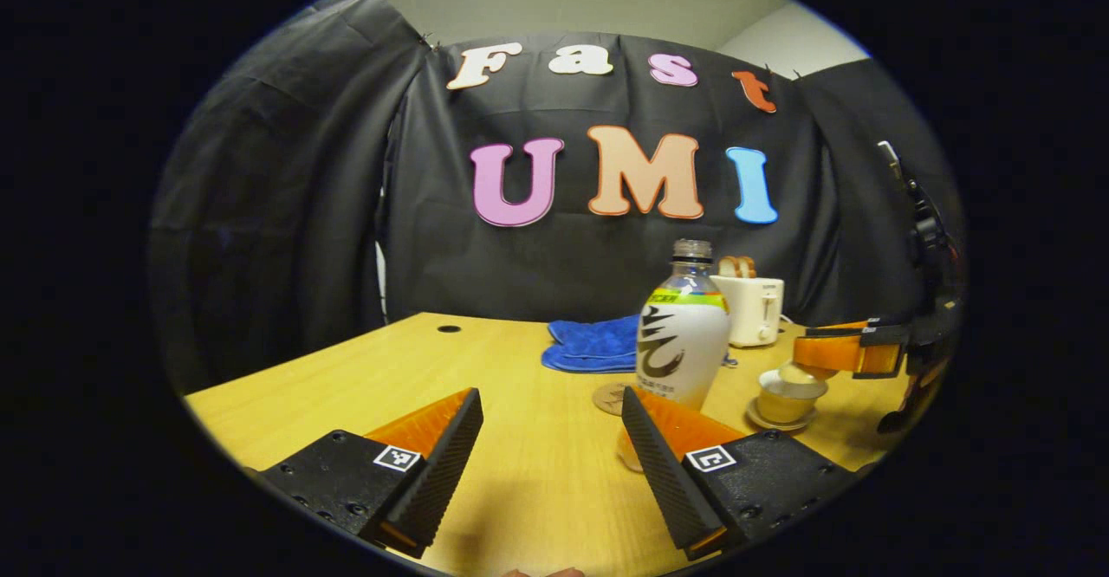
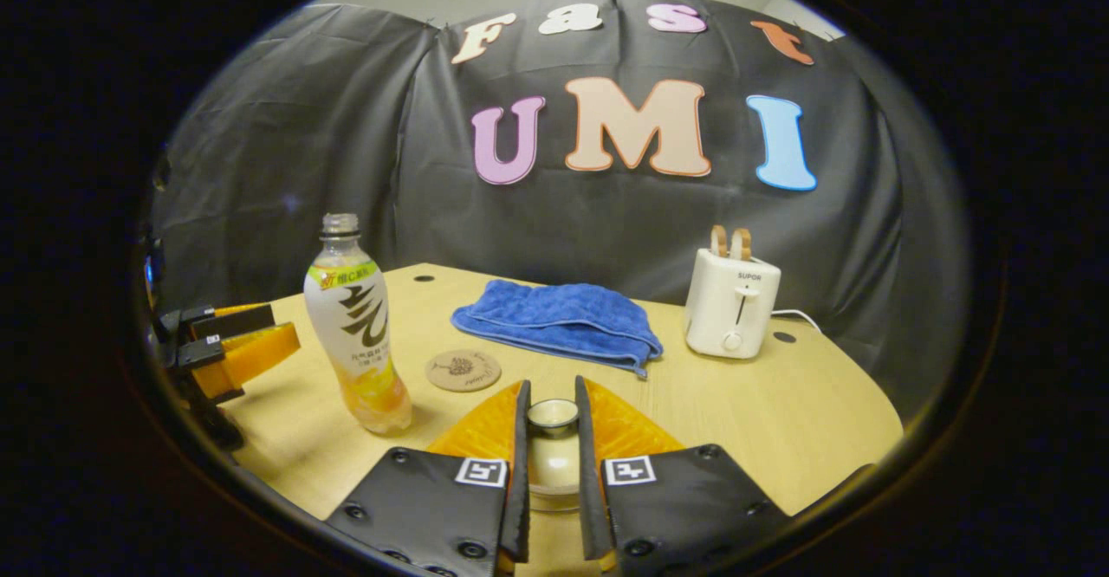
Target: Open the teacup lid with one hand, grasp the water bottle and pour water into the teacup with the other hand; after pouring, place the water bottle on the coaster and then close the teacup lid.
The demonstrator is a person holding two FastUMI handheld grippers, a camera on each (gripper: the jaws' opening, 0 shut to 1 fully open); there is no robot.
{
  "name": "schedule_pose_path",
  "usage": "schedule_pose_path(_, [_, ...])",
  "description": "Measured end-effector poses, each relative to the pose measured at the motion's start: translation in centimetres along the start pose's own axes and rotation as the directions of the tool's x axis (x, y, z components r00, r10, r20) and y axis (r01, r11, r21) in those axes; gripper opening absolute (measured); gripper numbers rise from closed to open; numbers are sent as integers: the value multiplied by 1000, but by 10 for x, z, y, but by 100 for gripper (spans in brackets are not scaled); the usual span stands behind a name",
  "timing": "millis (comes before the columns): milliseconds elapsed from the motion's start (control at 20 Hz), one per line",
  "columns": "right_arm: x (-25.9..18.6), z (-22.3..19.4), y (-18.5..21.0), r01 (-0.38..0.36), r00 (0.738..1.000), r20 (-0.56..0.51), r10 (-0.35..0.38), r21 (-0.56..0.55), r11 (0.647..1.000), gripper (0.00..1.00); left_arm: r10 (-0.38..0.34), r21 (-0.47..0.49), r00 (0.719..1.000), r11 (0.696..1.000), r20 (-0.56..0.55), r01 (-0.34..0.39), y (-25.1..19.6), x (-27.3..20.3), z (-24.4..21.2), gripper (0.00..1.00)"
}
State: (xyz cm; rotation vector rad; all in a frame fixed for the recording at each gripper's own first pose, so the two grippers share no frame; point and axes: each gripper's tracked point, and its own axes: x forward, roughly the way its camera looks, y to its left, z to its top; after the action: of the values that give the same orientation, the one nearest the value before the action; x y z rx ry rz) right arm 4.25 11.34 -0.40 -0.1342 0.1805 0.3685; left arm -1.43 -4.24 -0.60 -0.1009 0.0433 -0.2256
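A clear water bottle (image 1: 683,334) with a white and green label stands upright on the wooden table (image 1: 520,473), just right of my open left gripper (image 1: 550,399). The round coaster (image 1: 609,398) lies behind its base. To the right, the teacup (image 1: 784,404) sits on a saucer, and my right gripper (image 1: 810,353) reaches onto its lid. In the right gripper view, my right gripper (image 2: 552,395) is shut on the lid's knob (image 2: 553,415). The bottle (image 2: 355,326) and coaster (image 2: 463,370) lie to the left, with the left gripper (image 2: 282,326) beyond the bottle.
A blue towel (image 2: 554,317) lies folded at the back of the table. A white toaster (image 2: 730,300) with two slices in it stands at the back right, its cord trailing behind. The table's edge curves close on the right.
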Motion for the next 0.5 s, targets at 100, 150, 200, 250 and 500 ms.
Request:
schedule_pose_path(100, [-3,3,-2,3,1000,8,-3,4,1000,26,-63,-5,998,998,-14,63,-15,-1,-3,95])
schedule_pose_path(150, [-5,5,-4,6,1000,11,-6,6,1000,26,-92,-7,996,996,-19,92,-23,-1,-2,95])
schedule_pose_path(200, [-7,6,-6,8,1000,13,-8,7,1000,27,-123,-7,992,992,-26,123,-31,-1,-3,95])
schedule_pose_path(250, [-8,6,-8,12,1000,17,-12,9,1000,27,-148,-3,989,989,-29,148,-38,0,-3,95])
schedule_pose_path(500, [-18,11,-17,26,999,32,-26,12,1000,27,-208,8,976,978,-67,209,-59,11,-6,95])
